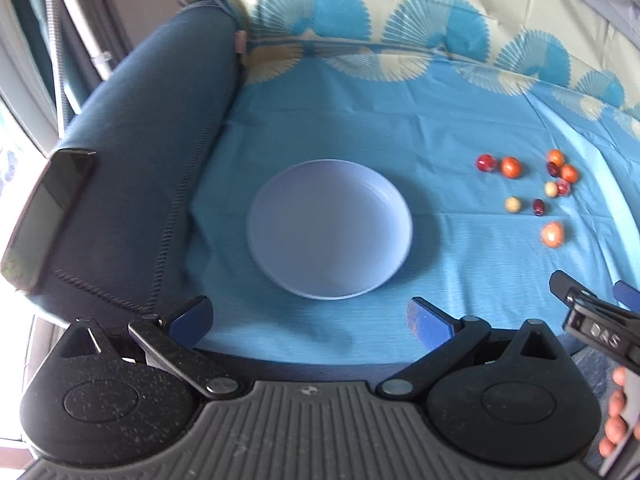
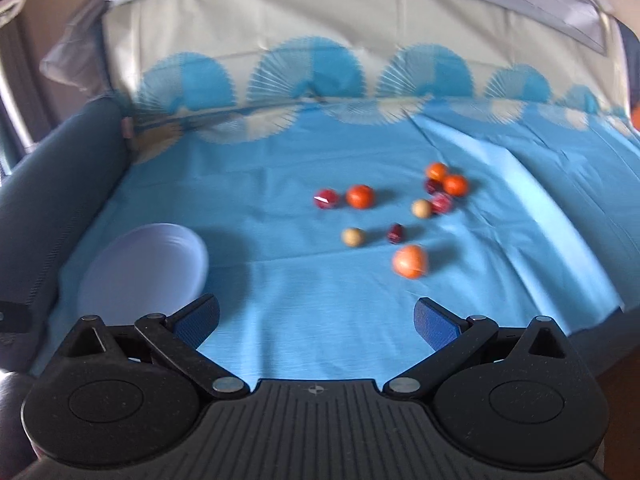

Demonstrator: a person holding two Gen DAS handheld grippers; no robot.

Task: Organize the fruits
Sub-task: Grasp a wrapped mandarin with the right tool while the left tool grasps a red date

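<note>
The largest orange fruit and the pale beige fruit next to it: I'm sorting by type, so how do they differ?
The round orange fruit is clearly bigger than the small pale beige fruit. It is bright orange, the other cream. It lies nearer the right gripper. Both are round, loose on the blue cloth, outside the lavender plate.

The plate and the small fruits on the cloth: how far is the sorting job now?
Done: nothing yet; the plate holds no fruit. In hand: nothing; the left tongs and the right tongs are both open, with nothing between the fingers. Left: all the fruits lie loose on the blue cloth, apart from the plate. The nearest to the right tongs is the large orange one.
</note>
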